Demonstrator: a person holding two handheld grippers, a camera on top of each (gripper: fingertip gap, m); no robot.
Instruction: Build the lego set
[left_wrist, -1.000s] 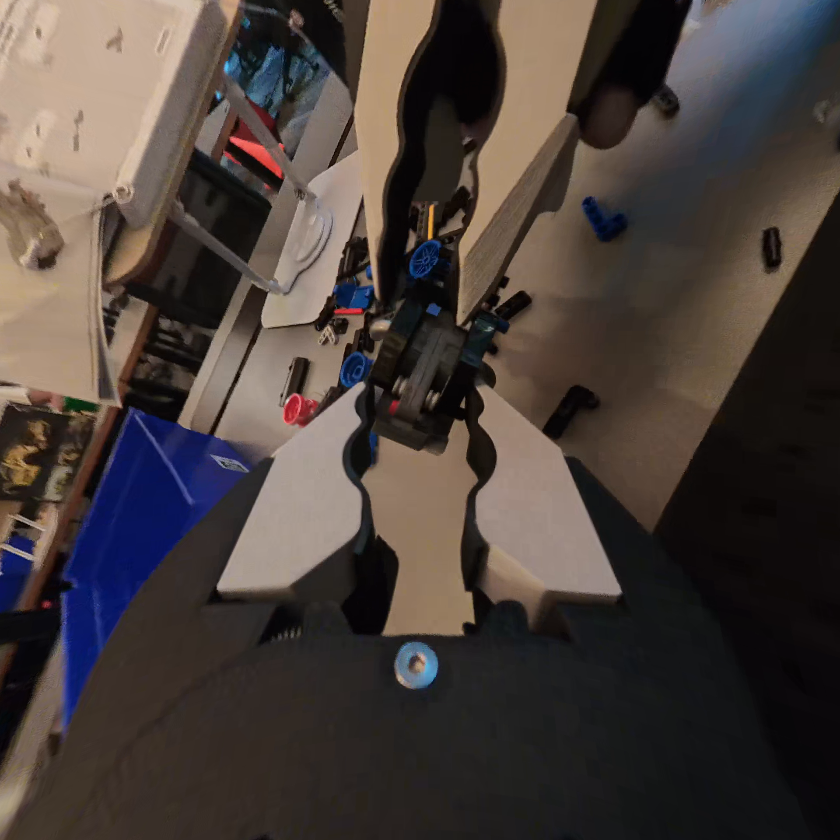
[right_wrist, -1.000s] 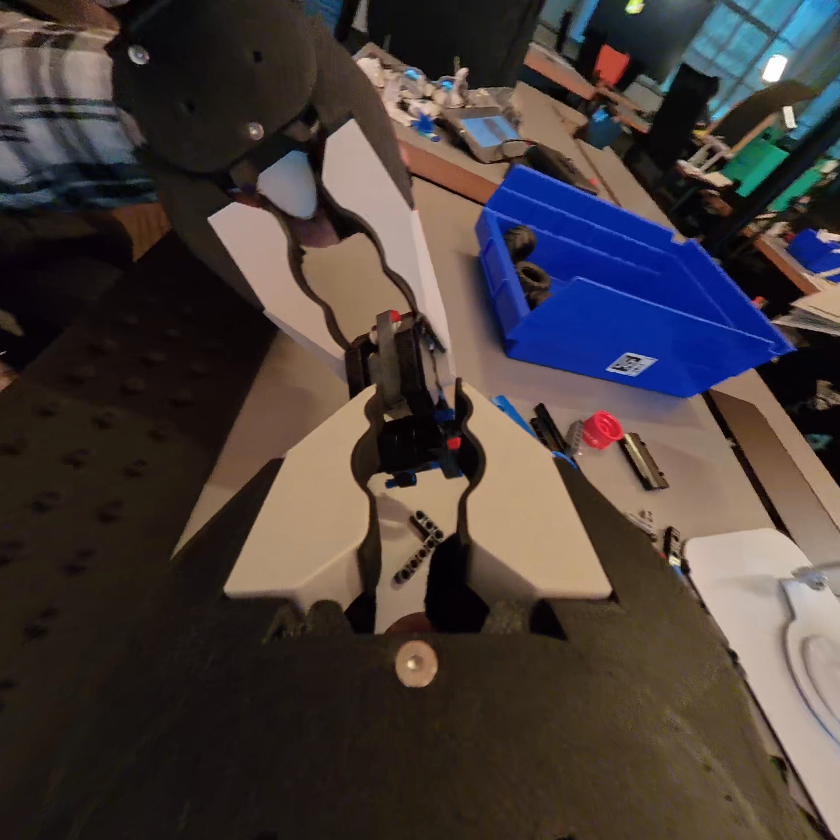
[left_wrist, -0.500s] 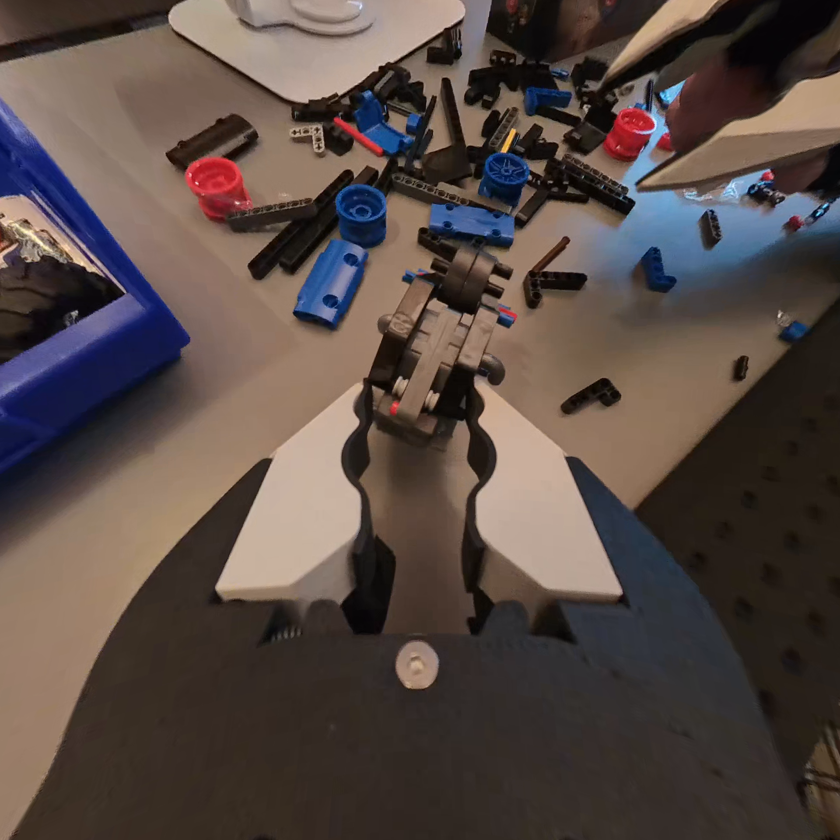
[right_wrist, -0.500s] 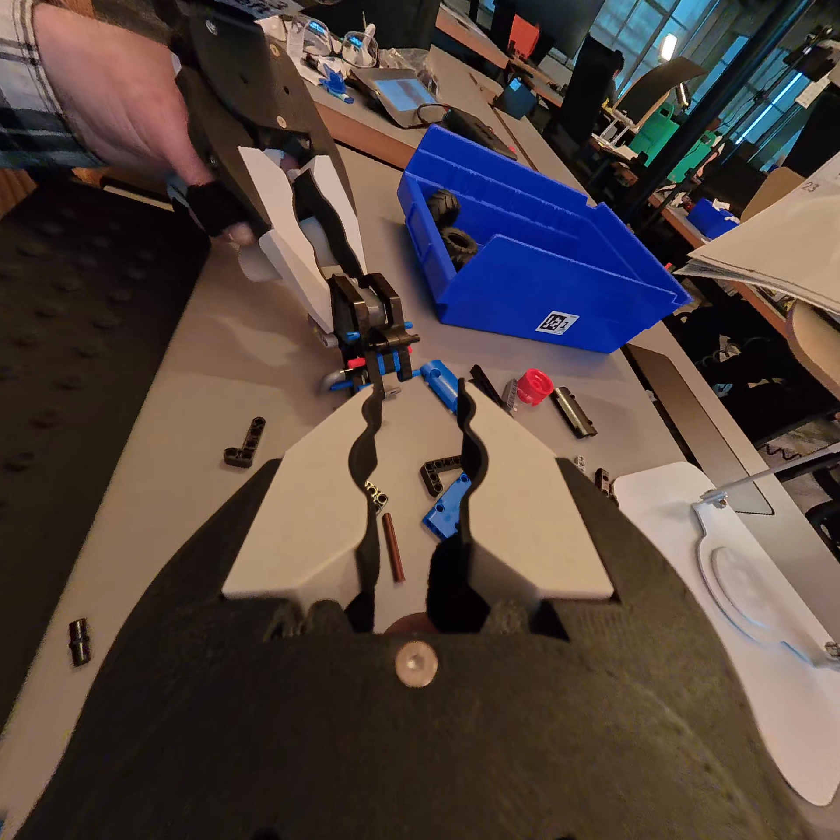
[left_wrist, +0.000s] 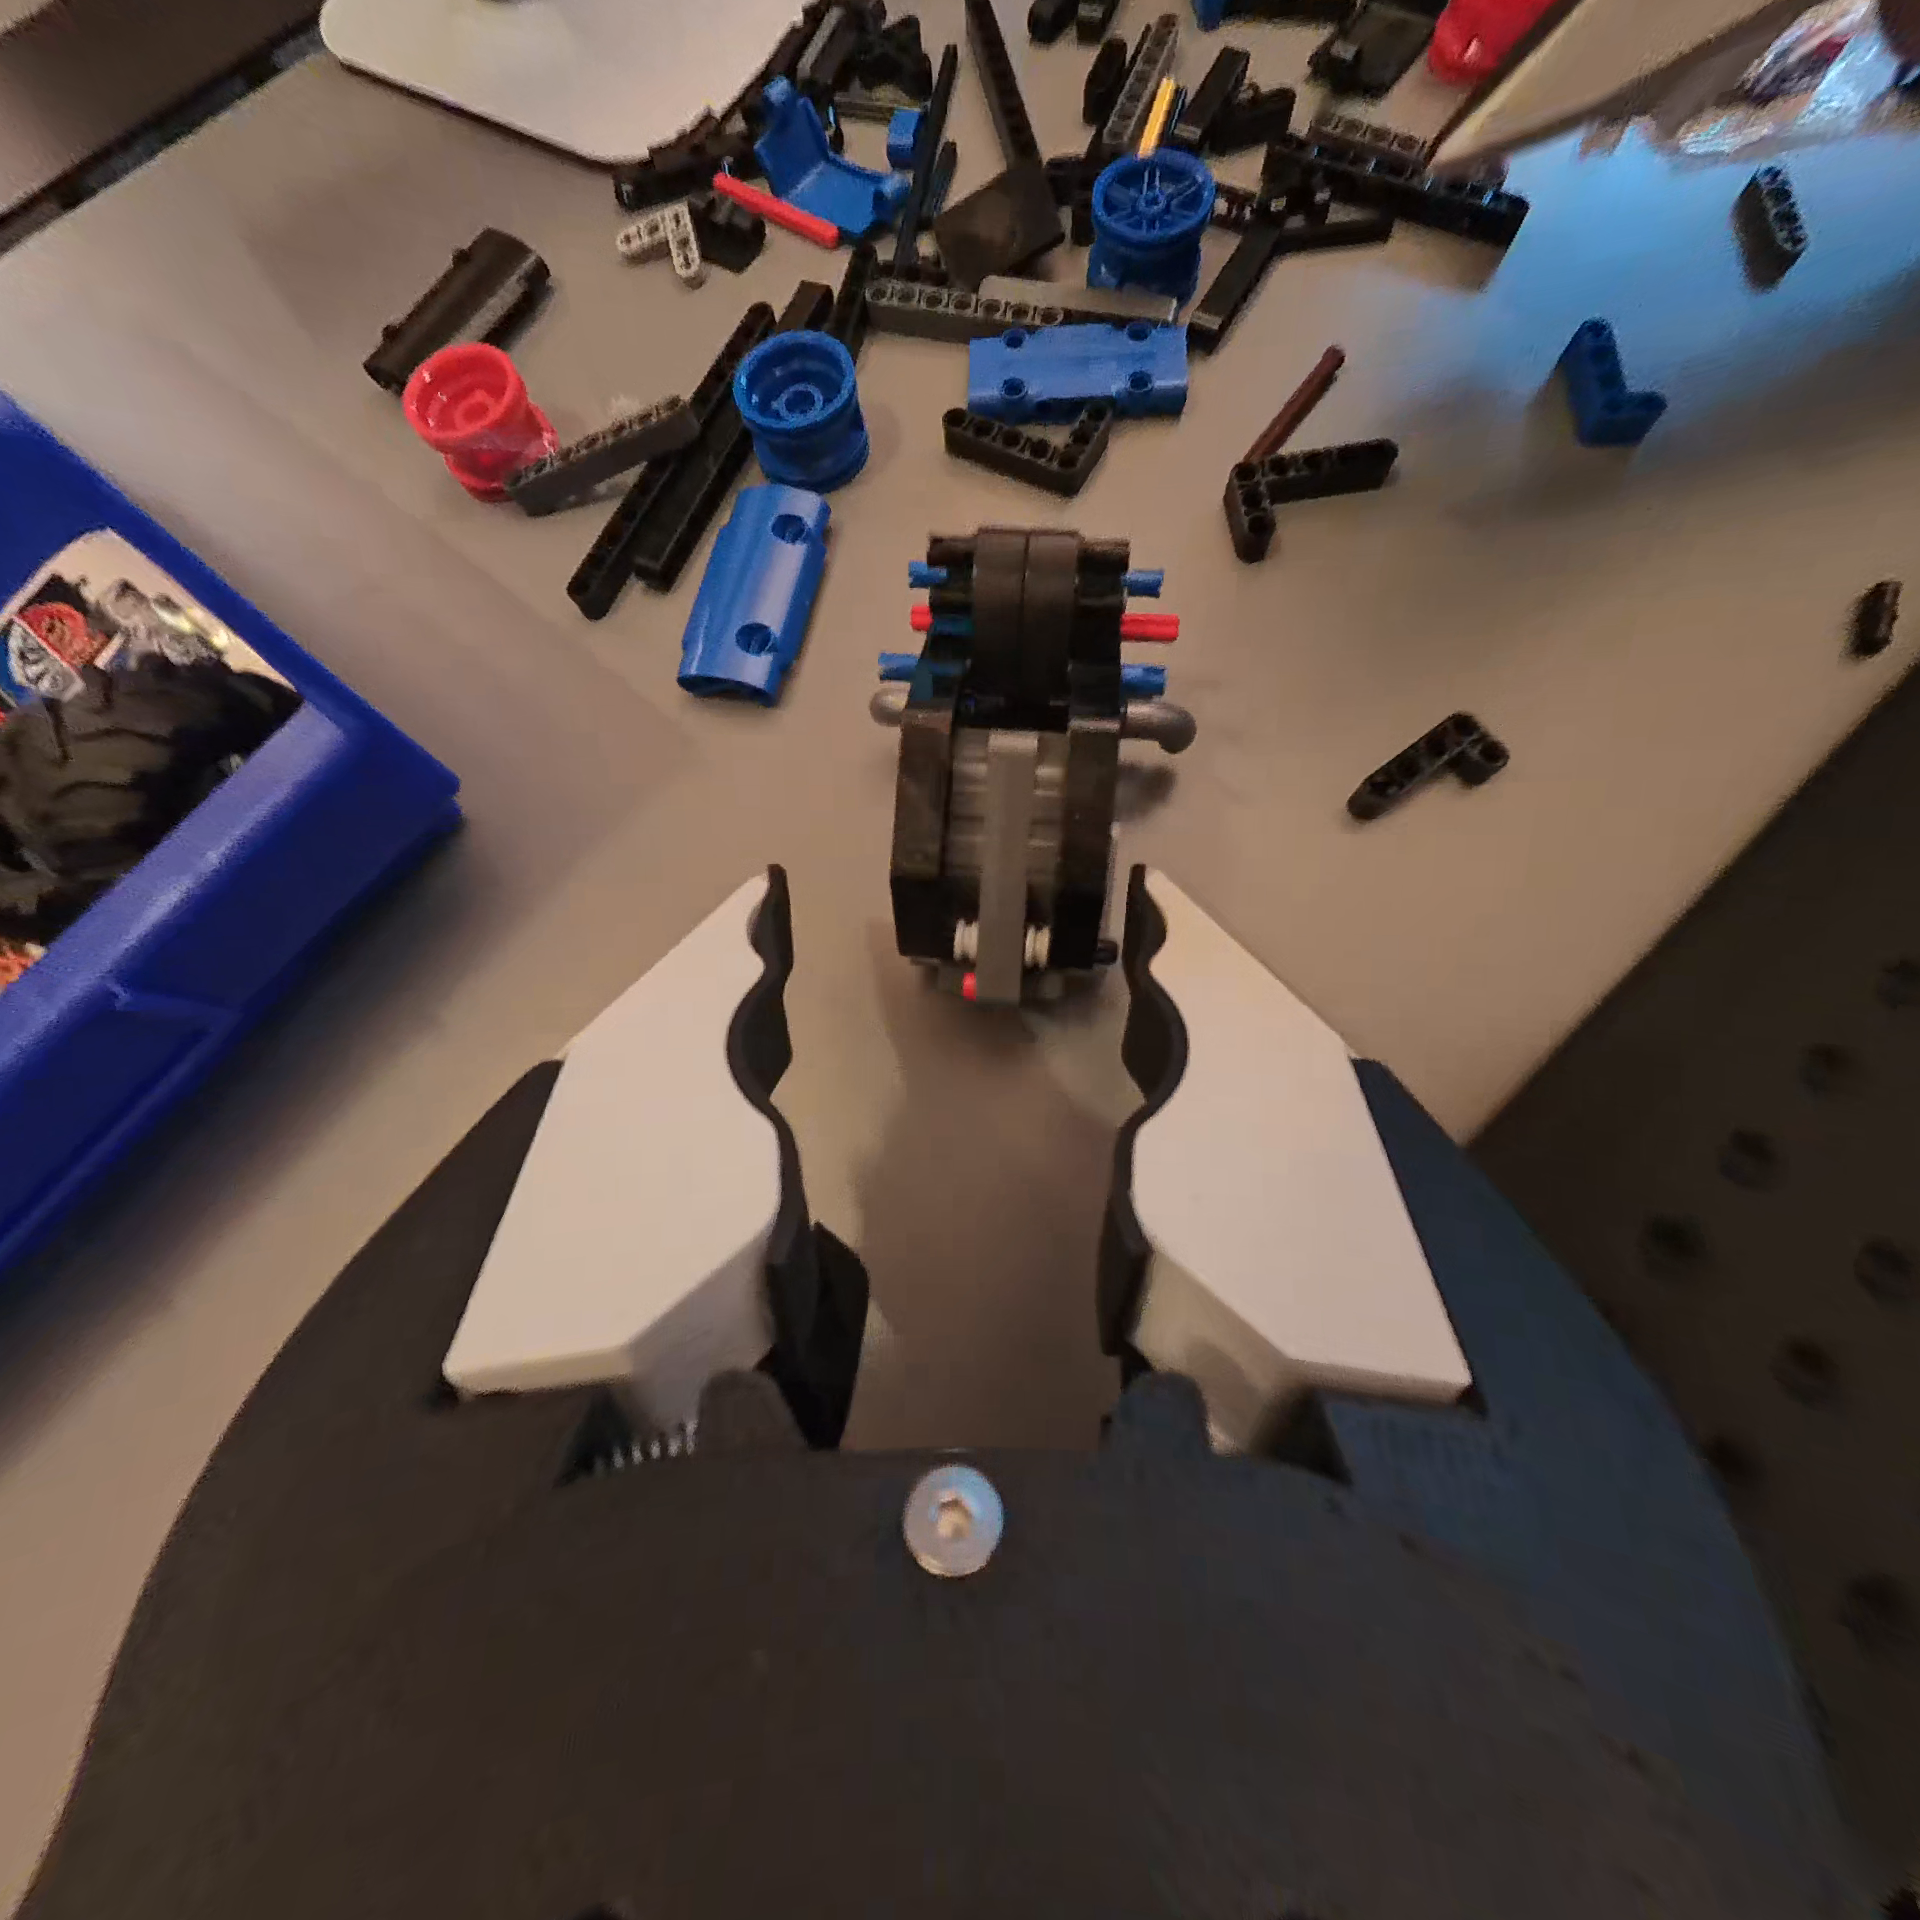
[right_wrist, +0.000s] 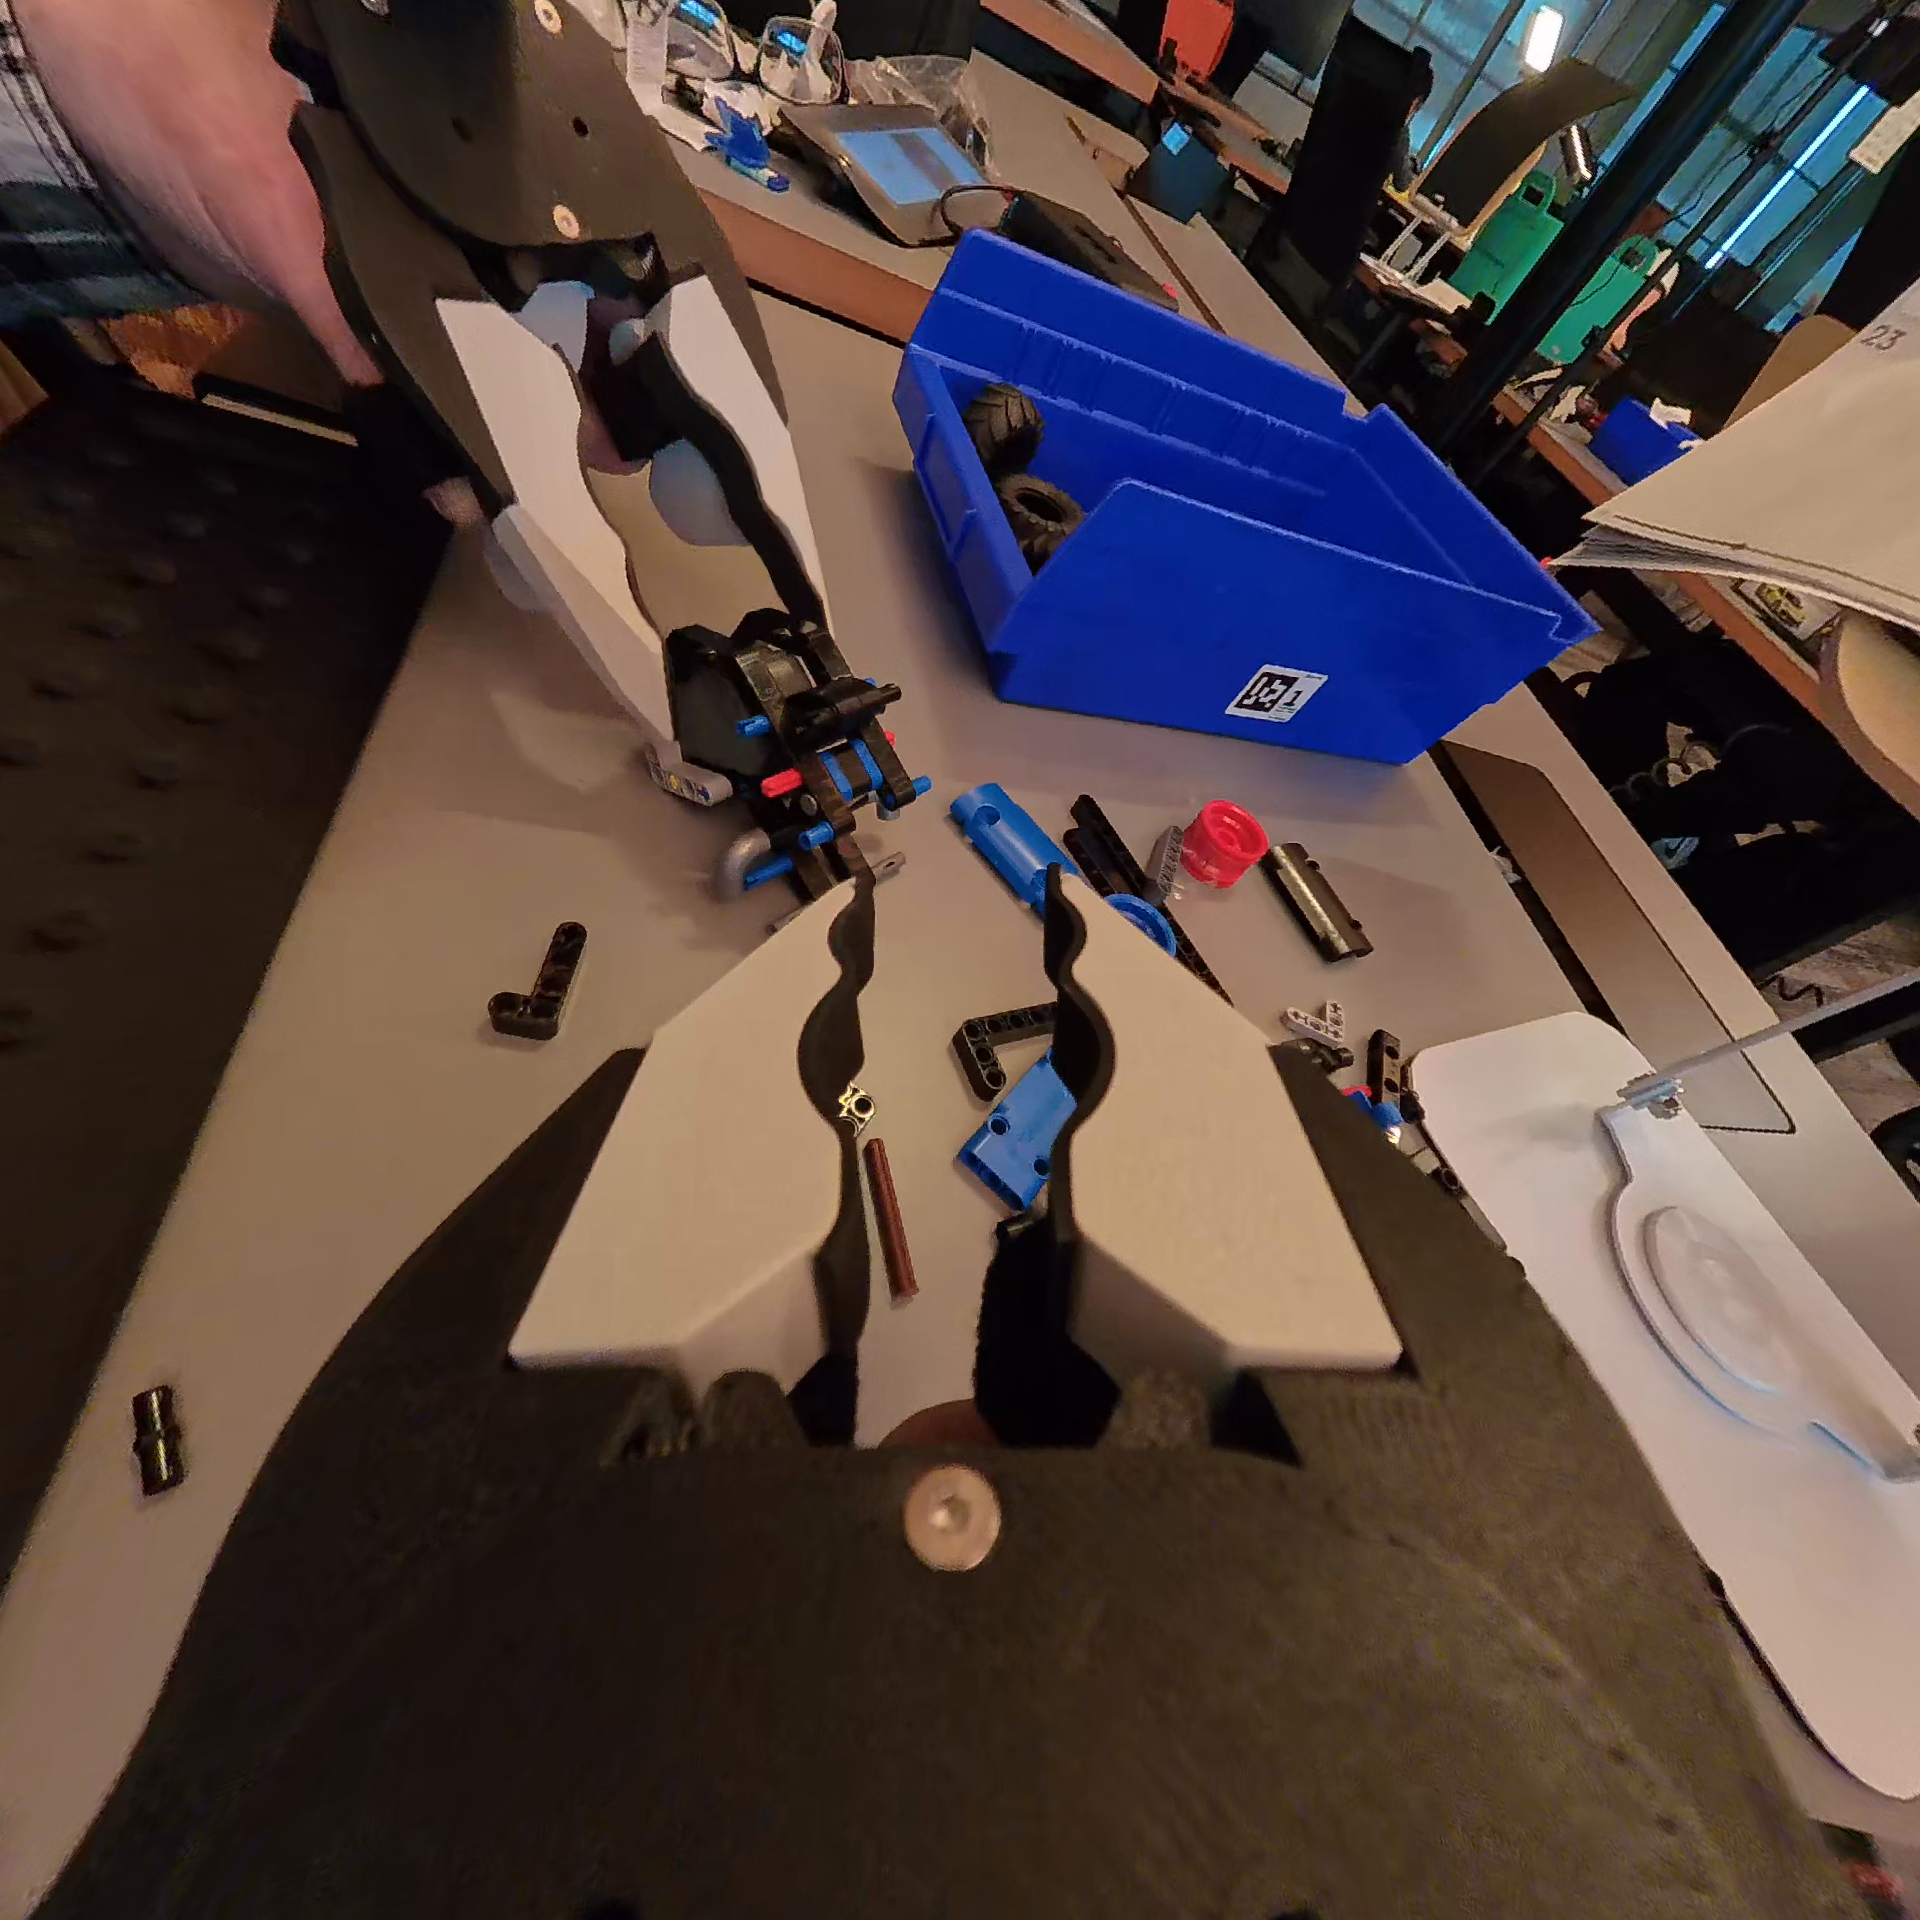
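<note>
Since the frame half a second back, the left gripper (left_wrist: 956, 914) has let go of the lego assembly (left_wrist: 1013, 769) and its fingers are now spread, one on each side of the assembly's near end without touching it. The assembly rests on the grey table (left_wrist: 312, 727). In the left wrist view its long axis runs 6 to 12 o'clock, with the grey-and-black end nearest the gripper and the end with blue and red pins pointing away toward the loose parts.

The blue bin (right_wrist: 1247, 582), with black tyres inside, sits at 1 o'clock in the right wrist view. In that view the left gripper comes down from 11 o'clock, tilted steeply, fingertips at the assembly's top end. The right gripper (right_wrist: 956, 894) hovers low over the table, jaws apart and holding nothing, its tips just short of the assembly. A brown axle (right_wrist: 891, 1216) lies between its fingers. A black L-shaped beam (right_wrist: 540, 982) lies at 9 o'clock.
</note>
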